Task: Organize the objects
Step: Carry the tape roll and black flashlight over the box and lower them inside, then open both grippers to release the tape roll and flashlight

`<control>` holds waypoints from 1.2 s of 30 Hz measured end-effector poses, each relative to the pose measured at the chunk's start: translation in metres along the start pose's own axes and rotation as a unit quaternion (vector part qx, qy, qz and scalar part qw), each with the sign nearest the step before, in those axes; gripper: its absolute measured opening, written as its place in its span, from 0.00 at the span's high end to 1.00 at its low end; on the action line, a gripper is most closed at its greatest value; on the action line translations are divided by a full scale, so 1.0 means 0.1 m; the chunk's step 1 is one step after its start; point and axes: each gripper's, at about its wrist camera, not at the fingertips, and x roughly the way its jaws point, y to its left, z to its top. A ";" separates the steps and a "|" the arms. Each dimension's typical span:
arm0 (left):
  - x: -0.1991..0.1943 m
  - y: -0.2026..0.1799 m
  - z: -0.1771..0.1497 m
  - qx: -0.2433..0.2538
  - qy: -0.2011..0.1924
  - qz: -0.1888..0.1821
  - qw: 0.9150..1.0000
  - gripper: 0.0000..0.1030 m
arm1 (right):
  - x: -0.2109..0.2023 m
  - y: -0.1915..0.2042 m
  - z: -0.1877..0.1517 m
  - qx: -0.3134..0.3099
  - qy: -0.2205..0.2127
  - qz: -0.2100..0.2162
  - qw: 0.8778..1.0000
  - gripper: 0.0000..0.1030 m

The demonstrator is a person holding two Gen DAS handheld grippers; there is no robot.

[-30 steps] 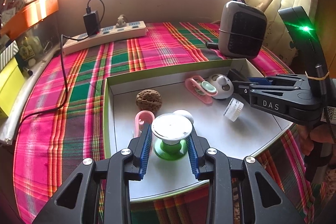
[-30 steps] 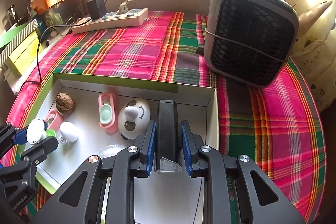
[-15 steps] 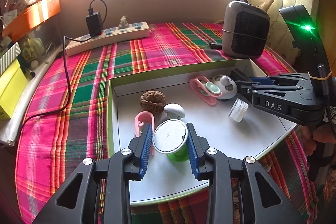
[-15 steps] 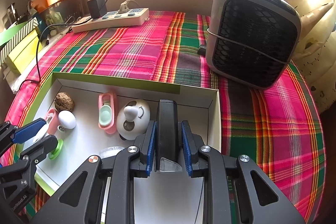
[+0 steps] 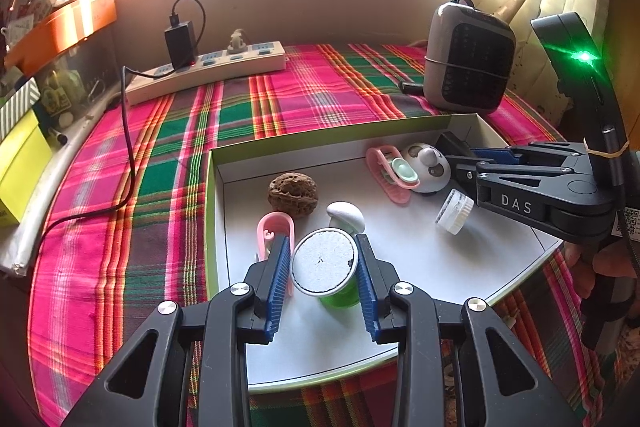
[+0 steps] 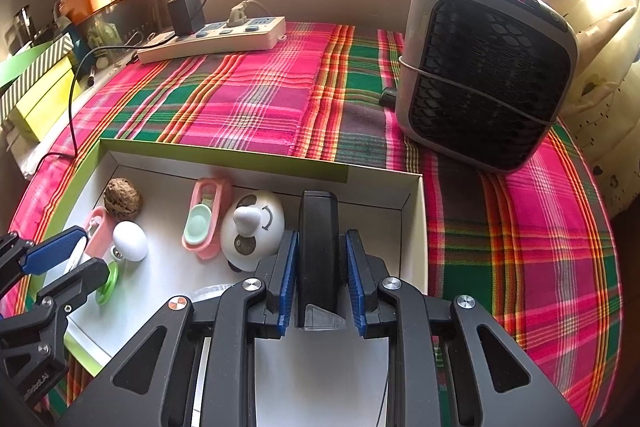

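Over plaid cloth (image 5: 280, 107), left jaws clamp white-capped green spool (image 5: 326, 269); right jaws clamp black block (image 6: 319, 247).

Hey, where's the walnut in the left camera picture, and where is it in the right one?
Left wrist view: the walnut lies just left of centre, in the box near its left wall, beyond the left claw.
Right wrist view: the walnut sits at far left, in the box's back-left corner.
Shared landmark: the panda toy, to the walnut's right in both.
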 end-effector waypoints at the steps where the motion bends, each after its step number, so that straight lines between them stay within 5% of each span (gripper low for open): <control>1: 0.00 0.00 0.00 0.000 -0.001 0.001 1.000 0.71 | 0.00 0.00 0.00 0.000 0.000 0.000 1.000 0.76; 36: -0.13 -0.02 -0.09 -0.003 -0.005 0.002 1.000 0.64 | -0.19 0.02 -0.10 0.008 -0.017 -0.001 1.000 0.61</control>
